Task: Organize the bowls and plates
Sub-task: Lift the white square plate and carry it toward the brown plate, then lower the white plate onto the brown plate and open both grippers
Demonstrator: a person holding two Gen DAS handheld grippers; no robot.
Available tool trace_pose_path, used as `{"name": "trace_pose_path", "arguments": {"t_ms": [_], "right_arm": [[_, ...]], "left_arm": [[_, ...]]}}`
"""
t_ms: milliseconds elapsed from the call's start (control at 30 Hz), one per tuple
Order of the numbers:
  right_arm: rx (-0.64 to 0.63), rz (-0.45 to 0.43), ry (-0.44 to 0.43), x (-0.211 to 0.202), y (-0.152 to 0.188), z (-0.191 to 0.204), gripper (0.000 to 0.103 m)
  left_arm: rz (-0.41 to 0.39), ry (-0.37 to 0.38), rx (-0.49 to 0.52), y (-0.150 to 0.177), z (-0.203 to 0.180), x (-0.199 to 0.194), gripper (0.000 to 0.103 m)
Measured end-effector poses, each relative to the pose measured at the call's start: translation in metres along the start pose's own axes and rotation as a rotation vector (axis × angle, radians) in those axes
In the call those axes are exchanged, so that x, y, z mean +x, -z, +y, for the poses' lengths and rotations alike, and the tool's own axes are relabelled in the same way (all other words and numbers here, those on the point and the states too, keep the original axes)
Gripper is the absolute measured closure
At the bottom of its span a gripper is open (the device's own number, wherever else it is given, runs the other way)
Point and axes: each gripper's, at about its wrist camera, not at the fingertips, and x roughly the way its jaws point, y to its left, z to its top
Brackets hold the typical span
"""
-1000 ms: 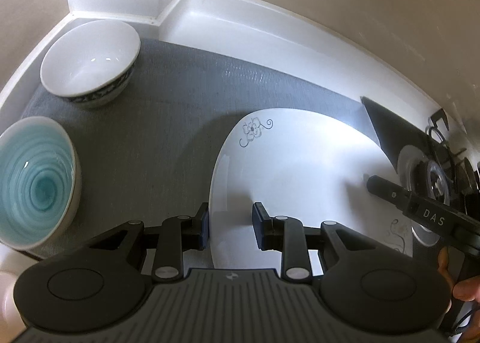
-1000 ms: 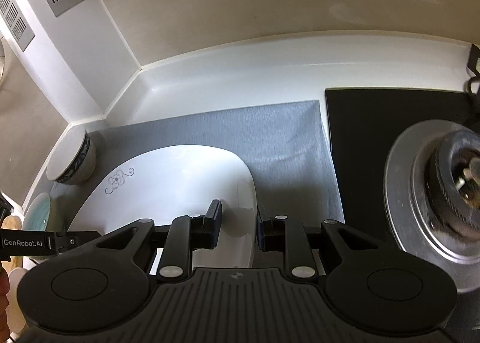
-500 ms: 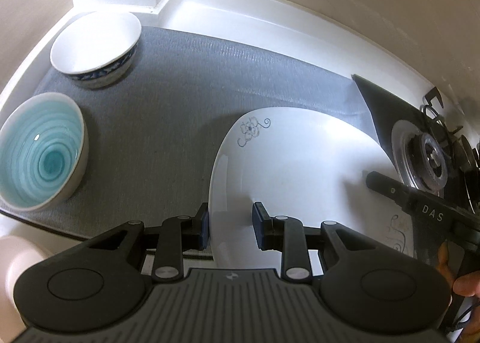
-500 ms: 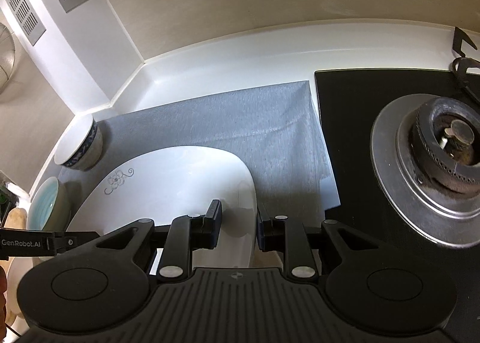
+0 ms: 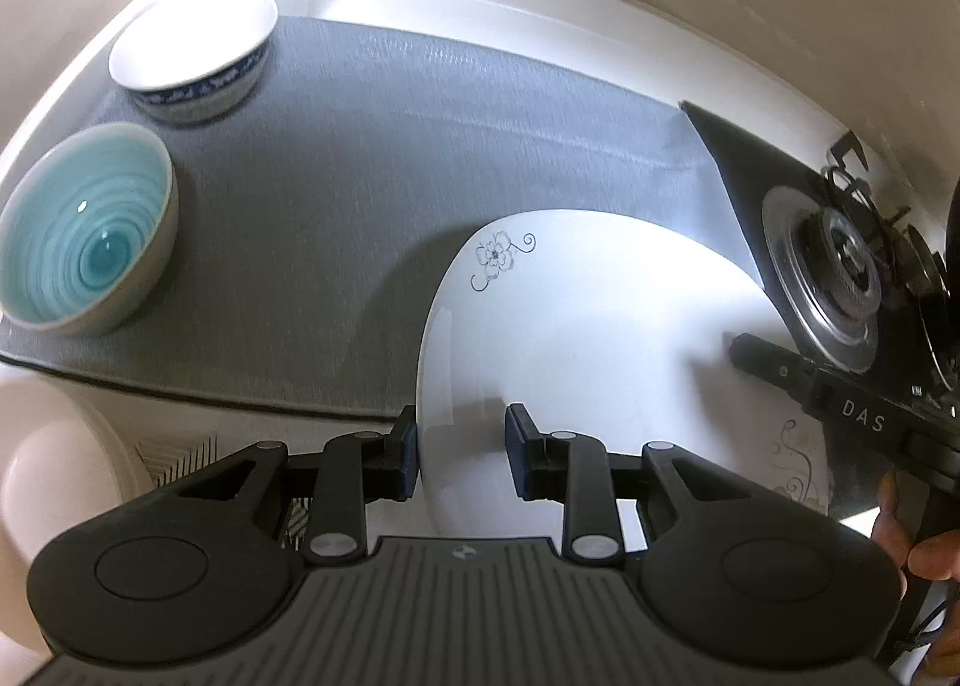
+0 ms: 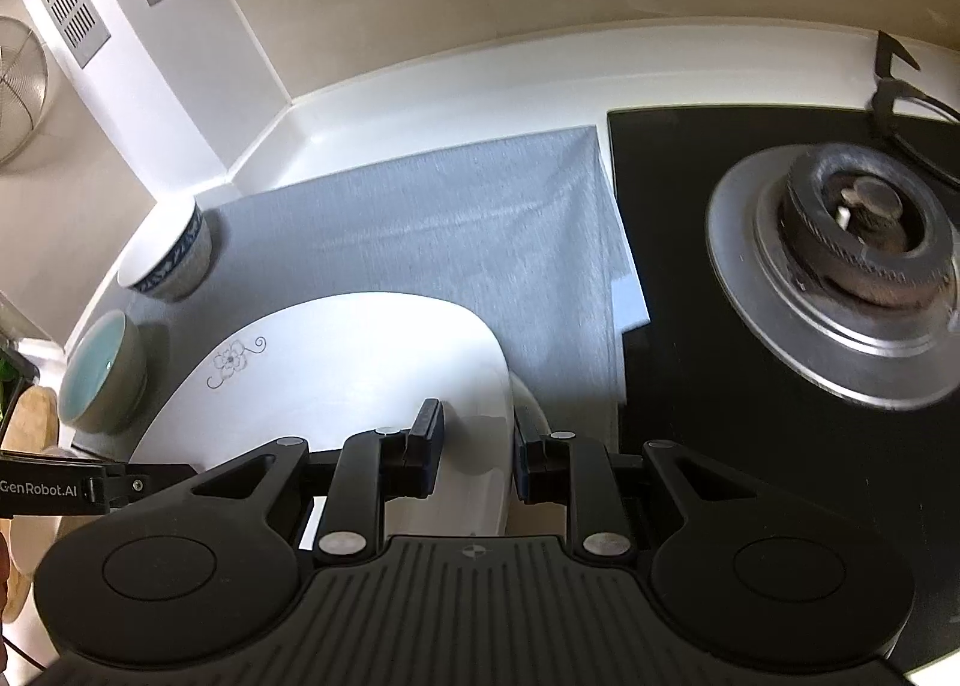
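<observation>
White plate (image 5: 576,326) seemingly clamped in both grippers' jaws, above grey mat (image 5: 390,158).

White counter (image 6: 420,104), grey mat (image 5: 420,146) on it, black hob (image 6: 690,326) alongside

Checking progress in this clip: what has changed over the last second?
Both tools, left and right, have kept their grip on the white plate and carried it toward the counter's front edge, away from the back wall. No grip change. The teal bowl and blue-rimmed bowl stayed put.

White floral plate (image 5: 576,338), two bowls (image 5: 84,242) beyond
</observation>
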Motion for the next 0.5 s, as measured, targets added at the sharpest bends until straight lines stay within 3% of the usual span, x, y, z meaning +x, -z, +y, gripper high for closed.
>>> {"name": "trace_pose_path", "arguments": {"t_ms": [500], "right_arm": [[-0.11, -0.059, 0.041, -0.01, 0.017, 0.01, 0.076]], "left_arm": [[-0.013, -0.043, 0.08, 0.001, -0.015, 0.032, 0.071]]}}
